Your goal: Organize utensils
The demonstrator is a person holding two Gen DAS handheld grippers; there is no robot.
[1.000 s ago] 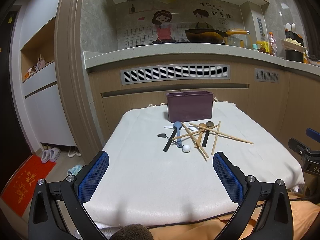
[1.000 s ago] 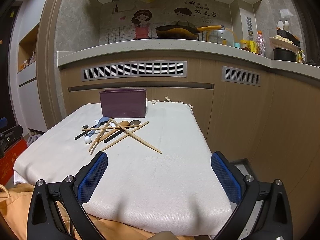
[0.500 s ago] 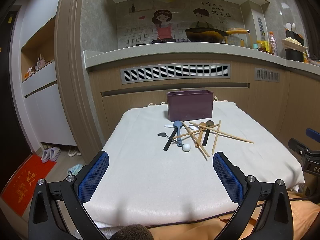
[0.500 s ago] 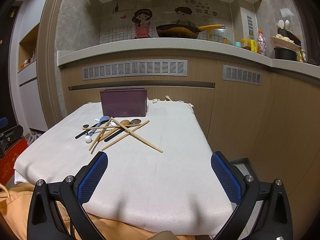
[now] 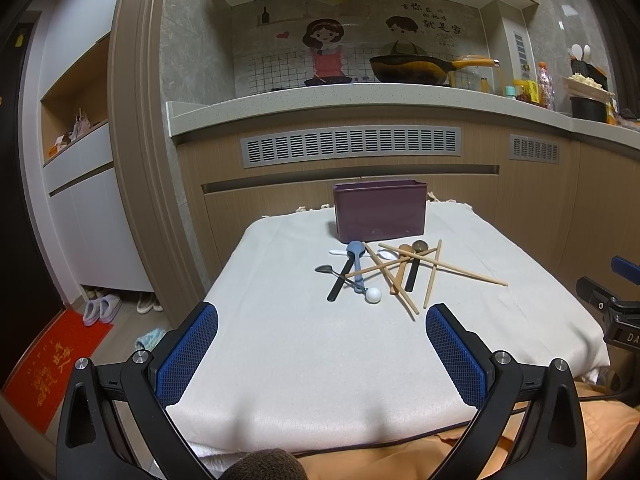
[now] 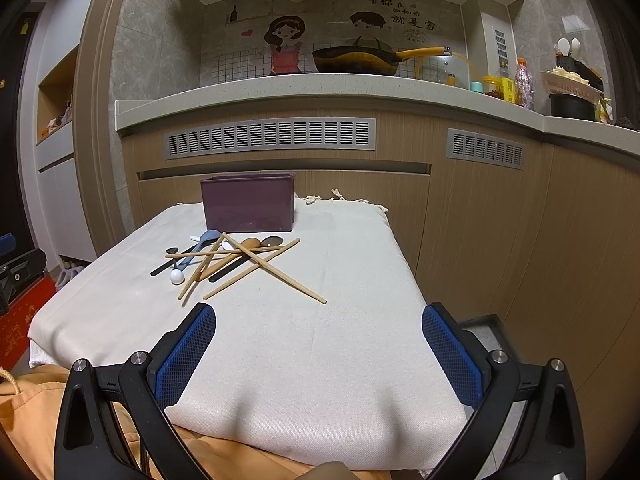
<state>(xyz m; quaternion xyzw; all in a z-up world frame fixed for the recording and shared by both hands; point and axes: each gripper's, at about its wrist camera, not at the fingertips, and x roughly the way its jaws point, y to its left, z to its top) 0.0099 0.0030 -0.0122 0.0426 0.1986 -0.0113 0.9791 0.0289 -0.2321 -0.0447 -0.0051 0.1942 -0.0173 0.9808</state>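
A heap of utensils lies on a white-clothed table (image 5: 304, 360): wooden chopsticks (image 5: 442, 267), a blue spoon (image 5: 355, 256), brown wooden spoons (image 5: 402, 266), a black spoon (image 5: 338, 278) and a small white-headed spoon (image 5: 374, 295). Behind the heap stands a purple rectangular holder (image 5: 380, 210). My left gripper (image 5: 322, 316) hovers open over the near part of the cloth, nothing between its blue pads. In the right wrist view the same chopsticks (image 6: 256, 264) and holder (image 6: 248, 202) sit left of centre, and my right gripper (image 6: 318, 314) is open and holds nothing.
A wooden kitchen counter (image 5: 360, 100) with vents rises just behind the table, carrying a wok (image 5: 412, 68) and jars. Orange fabric (image 6: 36, 400) lies under the near table edge. A red mat (image 5: 44, 364) and slippers lie on the floor at left.
Both views have shifted only slightly; the right gripper has crept a little forward. The utensils and holder have not moved.
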